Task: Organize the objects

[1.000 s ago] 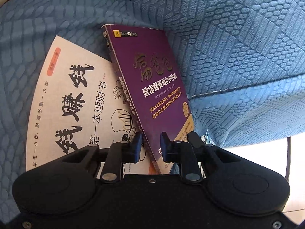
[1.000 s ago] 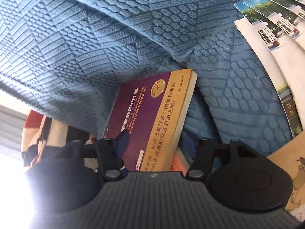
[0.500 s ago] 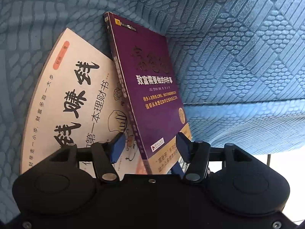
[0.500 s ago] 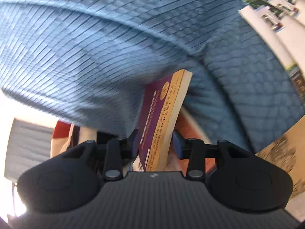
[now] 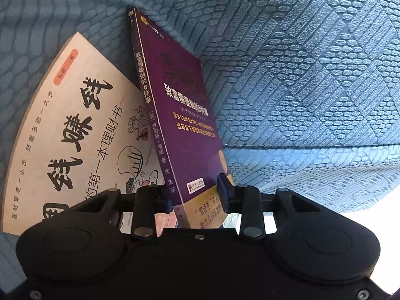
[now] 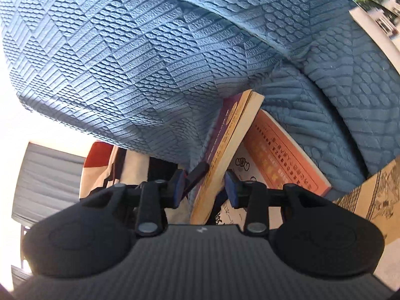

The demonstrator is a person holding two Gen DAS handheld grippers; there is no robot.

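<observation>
A purple book (image 5: 182, 115) stands on its long edge against the blue sofa (image 5: 312, 75), spine toward the left. My left gripper (image 5: 195, 195) has its jaws closing on the book's lower end, one pad on the spine side and one on the cover's gold band. In the right wrist view the same purple book (image 6: 225, 135) shows edge-on between the closing jaws of my right gripper (image 6: 205, 187). A black finger (image 6: 197, 175), apparently the left gripper's, lies against the cover there.
A cream book (image 5: 75, 137) with large black characters lies flat left of the purple one; its orange back part (image 6: 282, 155) shows behind it. Photo booklets (image 6: 375, 12) and a tan illustrated book (image 6: 370, 195) lie at right. A red and beige bag (image 6: 100, 155) hangs beyond the sofa edge.
The purple book has tipped up from leaning flat to standing on edge. My left jaws opened wide, then closed on it again. My right jaws narrowed around its lower end and rose a little.
</observation>
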